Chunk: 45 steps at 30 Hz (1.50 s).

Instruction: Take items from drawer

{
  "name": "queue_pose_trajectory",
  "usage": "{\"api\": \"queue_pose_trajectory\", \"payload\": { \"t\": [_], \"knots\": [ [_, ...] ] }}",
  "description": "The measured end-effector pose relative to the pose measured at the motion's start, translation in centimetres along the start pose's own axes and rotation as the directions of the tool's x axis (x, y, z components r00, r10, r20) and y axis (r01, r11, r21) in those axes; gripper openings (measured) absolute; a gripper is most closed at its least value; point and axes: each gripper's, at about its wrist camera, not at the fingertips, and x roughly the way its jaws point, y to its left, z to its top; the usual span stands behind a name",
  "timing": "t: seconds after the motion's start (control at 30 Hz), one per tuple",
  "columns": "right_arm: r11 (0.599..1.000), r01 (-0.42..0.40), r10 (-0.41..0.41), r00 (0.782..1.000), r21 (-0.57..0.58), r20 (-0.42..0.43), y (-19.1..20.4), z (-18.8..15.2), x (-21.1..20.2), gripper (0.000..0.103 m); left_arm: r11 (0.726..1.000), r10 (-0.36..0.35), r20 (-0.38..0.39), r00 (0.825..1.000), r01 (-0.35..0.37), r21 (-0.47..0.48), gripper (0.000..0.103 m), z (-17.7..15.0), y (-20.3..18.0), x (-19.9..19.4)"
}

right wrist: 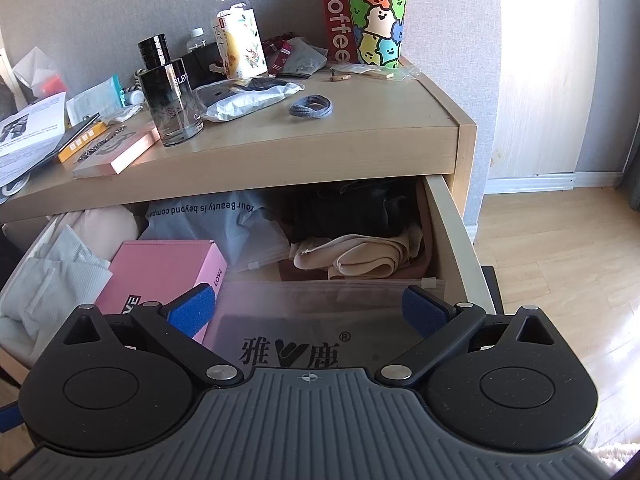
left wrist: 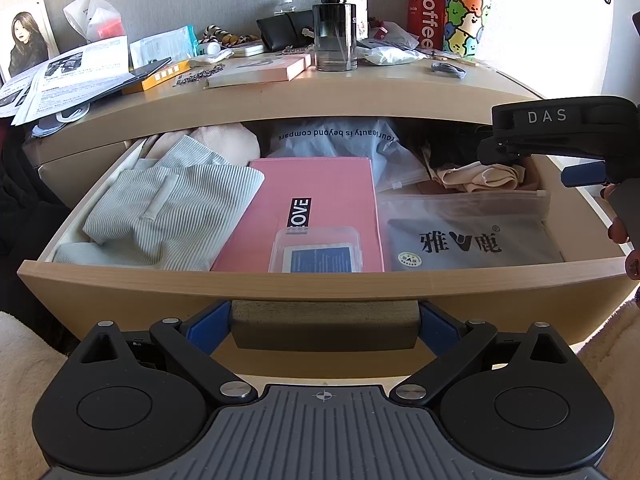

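We are seeing the drawer [left wrist: 320, 280] standing open across the middle of the frame. At lower centre, our left gripper [left wrist: 325, 322] is clamping its fingers on the drawer handle [left wrist: 325, 320]. At right, our right gripper [right wrist: 306, 312] is hovering, fingers apart, over a zip bag [right wrist: 320, 320] inside.

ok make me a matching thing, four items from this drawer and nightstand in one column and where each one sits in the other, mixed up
Things:
1. pink box
2. striped grey cloth
3. zip bag with the logo
4. perfume bottle

Places:
A. right part of the drawer, at the front
B. on the nightstand top
C. middle of the drawer
D. left part of the drawer

Pairs: 1-C, 2-D, 3-A, 4-B
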Motion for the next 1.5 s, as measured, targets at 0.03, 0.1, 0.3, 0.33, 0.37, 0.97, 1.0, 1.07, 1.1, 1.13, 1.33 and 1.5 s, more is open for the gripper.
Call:
{"api": "queue_pose_trajectory", "payload": {
  "t": [0.03,0.1,0.3,0.33,0.37,0.97,1.0,1.07,1.1,1.13,1.33,1.5],
  "knots": [
    [1.0,0.0,0.0,1.0,0.001,0.001,0.0,0.0,0.0,0.103,1.0,0.0,0.0,1.0,0.0,0.0,0.098,0.0,0.0,0.0],
    [1.0,0.0,0.0,1.0,0.004,0.004,0.1,0.0,-0.1,0.103,1.0,0.0,-0.001,1.0,0.0,-0.001,0.098,0.1,0.0,0.1],
    [1.0,-0.001,0.001,1.0,0.005,0.007,0.1,-0.2,-0.3,0.103,1.0,-0.001,-0.003,1.0,0.001,-0.001,0.098,0.1,0.0,0.2],
    [1.0,-0.002,0.002,1.0,0.005,0.008,0.1,-0.2,-0.3,0.103,1.0,-0.001,-0.002,1.0,0.001,-0.002,0.098,0.2,0.0,0.2],
    [1.0,-0.004,0.004,1.0,0.005,0.01,0.1,-0.3,-0.4,0.103,1.0,-0.001,-0.002,1.0,0.001,-0.002,0.098,0.2,0.1,0.2],
    [0.999,-0.04,0.038,0.994,0.021,0.105,0.1,-0.5,-2.6,0.103,1.0,-0.002,0.01,1.0,0.002,-0.007,0.098,0.2,0.2,0.7],
    [0.999,-0.041,0.039,0.993,0.018,0.112,0.2,-0.5,-2.7,0.103,1.0,-0.001,0.012,1.0,0.001,-0.008,0.098,0.2,0.2,0.6],
    [0.999,-0.039,0.038,0.991,0.009,0.129,0.4,-0.5,-3.0,0.103,1.0,0.0,0.015,1.0,0.0,-0.009,0.098,0.1,0.2,0.5],
    [0.999,-0.037,0.036,0.99,0.003,0.139,0.5,-0.6,-3.1,0.103,1.0,0.0,0.016,1.0,0.0,-0.01,0.098,0.0,0.2,0.5],
    [0.999,-0.033,0.033,0.988,-0.004,0.152,0.6,-0.6,-3.2,0.103,1.0,0.0,0.017,1.0,0.0,-0.01,0.098,0.0,0.2,0.5],
    [0.999,-0.03,0.034,0.974,-0.022,0.222,0.9,-0.5,-4.1,0.103,1.0,0.001,0.022,1.0,-0.001,-0.013,0.098,-0.2,0.2,0.3],
    [0.999,-0.029,0.032,0.974,-0.02,0.226,0.9,-0.3,-4.0,0.103,1.0,0.0,0.025,1.0,0.0,-0.012,0.098,0.4,0.2,1.0]
  ]
}}
